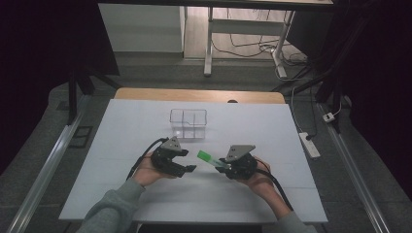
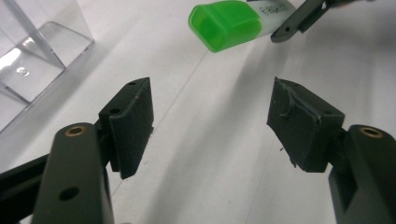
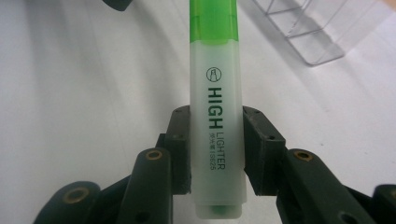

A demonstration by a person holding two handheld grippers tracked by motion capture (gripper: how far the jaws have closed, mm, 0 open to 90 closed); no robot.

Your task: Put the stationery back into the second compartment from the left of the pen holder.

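Here we are at the white table (image 1: 121, 145), and the right gripper (image 1: 224, 164), just right of centre in the high view, has its jaws clamped on a highlighter (image 1: 208, 158) with a green cap. In the right gripper view the highlighter (image 3: 217, 112) runs straight up the middle of the frame, its pale barrel pinched between the two black pads, printed lettering facing the camera and the green cap pointing away toward the top edge. Across from it, left of centre in the high view, the left gripper (image 1: 190, 169) sits in the person's hand with its jaws standing well apart and nothing between them; in the left gripper view the left gripper (image 2: 212, 121) has bare table showing between the pads. The green cap of the highlighter (image 2: 226, 24) hangs at the top of that frame, beyond the open jaws and not touching them. A clear plastic organiser (image 1: 188, 123) with compartments stands on the table above both grippers in the high view, well apart from the highlighter; its corner shows at the upper left of the left gripper view.
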